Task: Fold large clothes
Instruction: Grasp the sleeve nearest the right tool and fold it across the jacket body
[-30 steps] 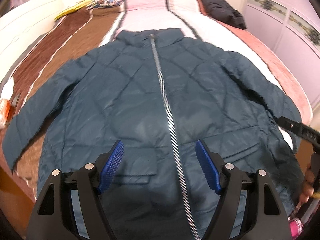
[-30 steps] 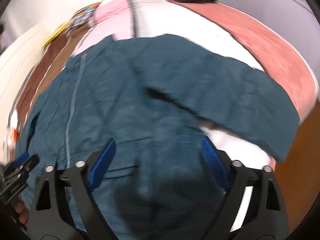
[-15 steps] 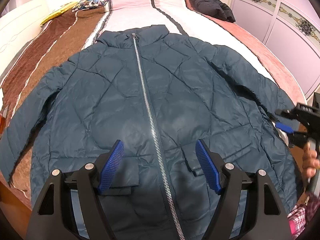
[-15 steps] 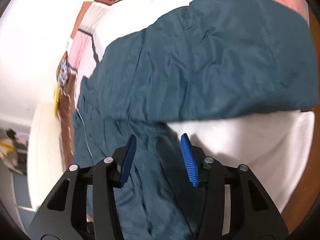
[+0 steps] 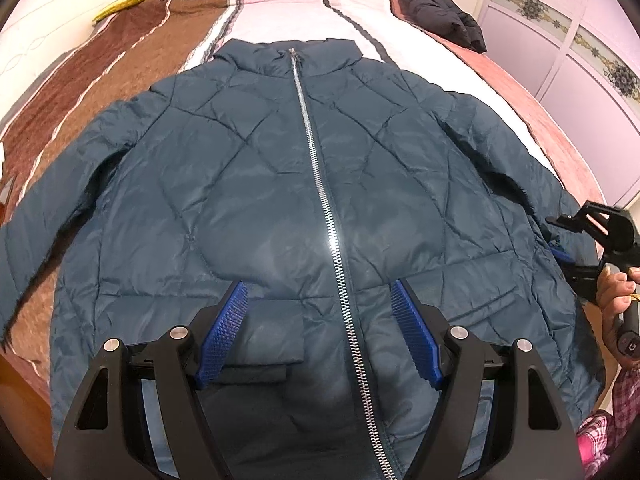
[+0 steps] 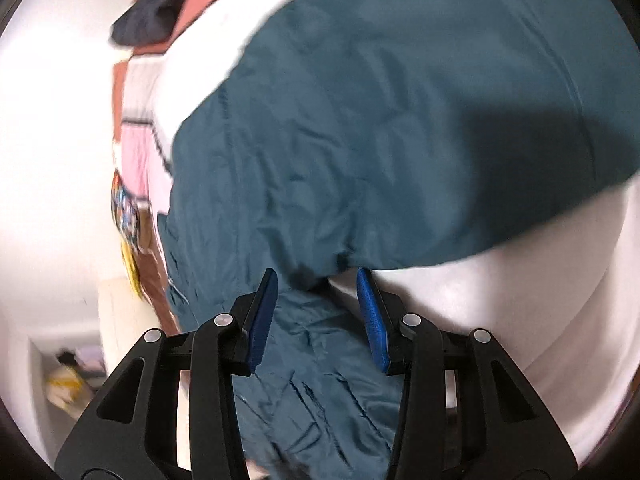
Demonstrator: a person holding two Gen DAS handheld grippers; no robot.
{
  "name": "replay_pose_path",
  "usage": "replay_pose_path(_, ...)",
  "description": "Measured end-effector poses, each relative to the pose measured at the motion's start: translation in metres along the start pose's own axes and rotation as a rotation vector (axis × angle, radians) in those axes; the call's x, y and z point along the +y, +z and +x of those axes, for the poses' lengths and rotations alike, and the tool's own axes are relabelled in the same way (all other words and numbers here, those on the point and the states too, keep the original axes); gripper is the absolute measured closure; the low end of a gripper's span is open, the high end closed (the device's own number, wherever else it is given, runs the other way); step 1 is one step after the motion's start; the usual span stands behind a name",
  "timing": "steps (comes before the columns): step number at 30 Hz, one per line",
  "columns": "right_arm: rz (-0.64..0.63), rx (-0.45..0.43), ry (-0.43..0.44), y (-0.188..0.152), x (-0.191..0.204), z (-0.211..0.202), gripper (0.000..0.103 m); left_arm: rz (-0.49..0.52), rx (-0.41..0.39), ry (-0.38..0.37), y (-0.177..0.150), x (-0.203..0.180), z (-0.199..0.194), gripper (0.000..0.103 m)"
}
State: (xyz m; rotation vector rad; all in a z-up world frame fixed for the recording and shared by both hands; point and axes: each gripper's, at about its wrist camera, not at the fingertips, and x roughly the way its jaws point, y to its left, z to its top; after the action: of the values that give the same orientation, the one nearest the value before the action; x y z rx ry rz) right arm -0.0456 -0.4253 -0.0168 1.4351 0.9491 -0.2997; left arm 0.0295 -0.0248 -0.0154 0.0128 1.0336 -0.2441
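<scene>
Bed [image 5: 280, 12] holds the jacket [image 5: 260, 200]; right hand-held gripper [image 6: 316, 312], half open at its four o'clock armpit, should pinch the sleeve [image 6: 400, 120] firmly.

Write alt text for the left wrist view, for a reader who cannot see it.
A dark teal quilted jacket, zipped shut, lies spread flat with both sleeves out on a striped bedspread. The left gripper hovers over its hem with jaws wide apart and nothing between them. At the right edge, a hand holds the right gripper at the jacket's sleeve.
</scene>
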Motion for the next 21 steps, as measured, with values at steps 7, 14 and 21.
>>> replay_pose_path(7, -0.084, -0.192, -0.094, 0.012, 0.020, -0.018, 0.091, -0.017, -0.010, -0.015, -0.003, 0.010, -0.001, 0.031)
replay_pose_path(14, -0.607, -0.508, -0.293, -0.017, 0.128, -0.036, 0.095, -0.082, -0.010, -0.015, -0.007, 0.031, -0.002, 0.031)
replay_pose_path(21, -1.303, -0.637, -0.242, -0.131, 0.261, 0.003, 0.096, -0.152, -0.034, 0.007, -0.006, 0.058, -0.009, 0.031)
